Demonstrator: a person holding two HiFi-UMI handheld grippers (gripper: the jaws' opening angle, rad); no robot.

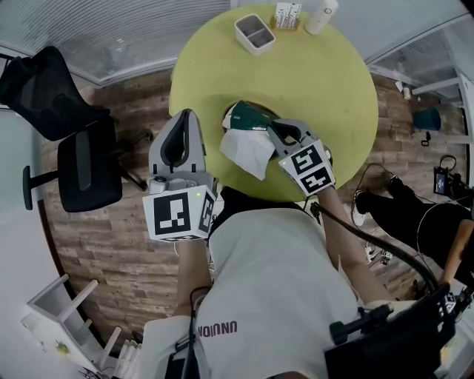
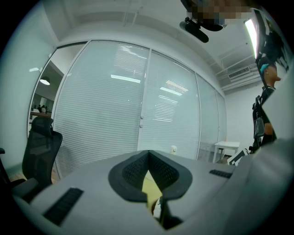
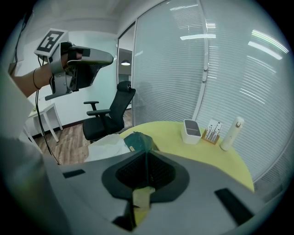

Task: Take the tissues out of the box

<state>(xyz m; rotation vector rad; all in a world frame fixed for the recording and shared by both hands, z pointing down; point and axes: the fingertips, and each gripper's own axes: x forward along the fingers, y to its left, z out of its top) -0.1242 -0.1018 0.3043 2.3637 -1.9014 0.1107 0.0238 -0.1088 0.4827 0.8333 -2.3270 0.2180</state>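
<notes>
A dark green tissue box (image 1: pixel 248 115) (image 3: pixel 138 140) sits at the near edge of the round yellow-green table (image 1: pixel 326 96). In front of it, one white tissue (image 1: pixel 248 152) (image 3: pixel 104 146) lies spread out, draping over the table's edge. My right gripper (image 1: pixel 269 124) (image 3: pixel 146 153) hovers beside the box and above the tissue, its jaws shut tip to tip with nothing visible between them. My left gripper (image 1: pixel 185 112) (image 2: pixel 148 155) is held off the table's left side, raised toward the blinds, shut and empty.
At the table's far side stand a white tray (image 1: pixel 254 33) (image 3: pixel 192 131), a card holder (image 1: pixel 286 16) (image 3: pixel 212 131) and a white bottle (image 1: pixel 320 15) (image 3: pixel 231 133). A black office chair (image 1: pixel 81 155) (image 3: pixel 108 114) stands to the left on the wooden floor. Cables run at the right.
</notes>
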